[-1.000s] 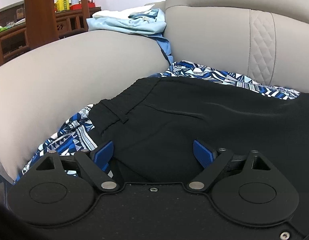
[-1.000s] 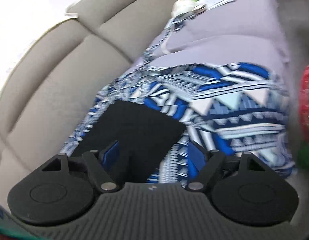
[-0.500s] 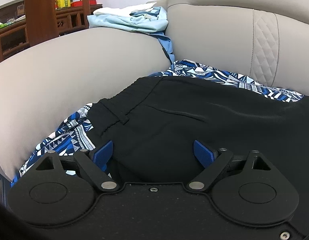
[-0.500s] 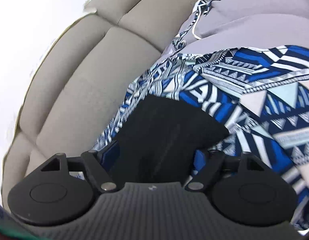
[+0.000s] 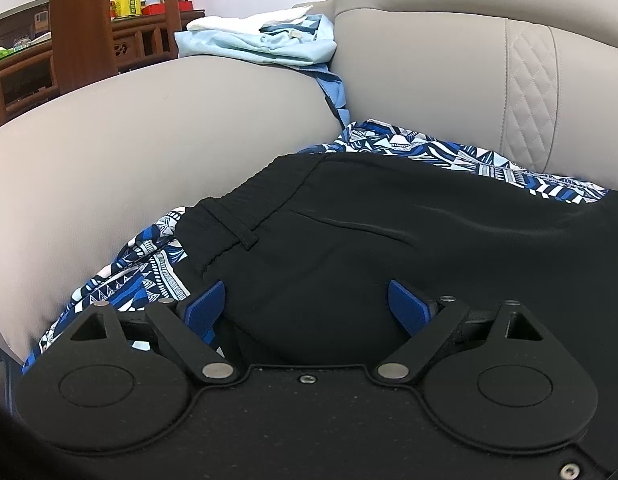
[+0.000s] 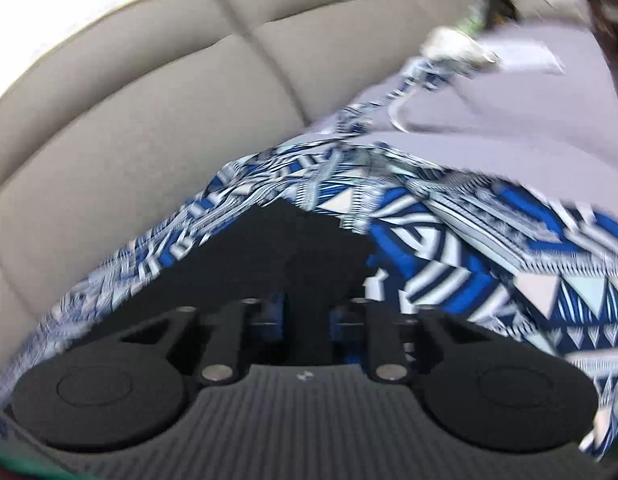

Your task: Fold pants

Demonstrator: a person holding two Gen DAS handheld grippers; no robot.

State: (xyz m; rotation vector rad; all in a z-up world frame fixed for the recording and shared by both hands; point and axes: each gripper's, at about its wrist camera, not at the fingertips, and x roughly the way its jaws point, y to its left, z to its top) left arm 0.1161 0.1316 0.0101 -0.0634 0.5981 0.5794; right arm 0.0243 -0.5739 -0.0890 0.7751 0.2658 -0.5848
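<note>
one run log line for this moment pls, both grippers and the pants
left gripper: open over waistband end of black fabric pants | right gripper: just closed, shut on black pants' leg end | step: first fold starting

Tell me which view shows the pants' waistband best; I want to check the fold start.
The left wrist view: the waistband of the black pants lies sharp, belt loop visible. The right wrist view shows only a blurred dark end of the pants, no waistband.

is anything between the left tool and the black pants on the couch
Nothing visible. The left tool hangs open right over the black fabric pants, waistband end, with no other item between its blue pads and the cloth.
</note>
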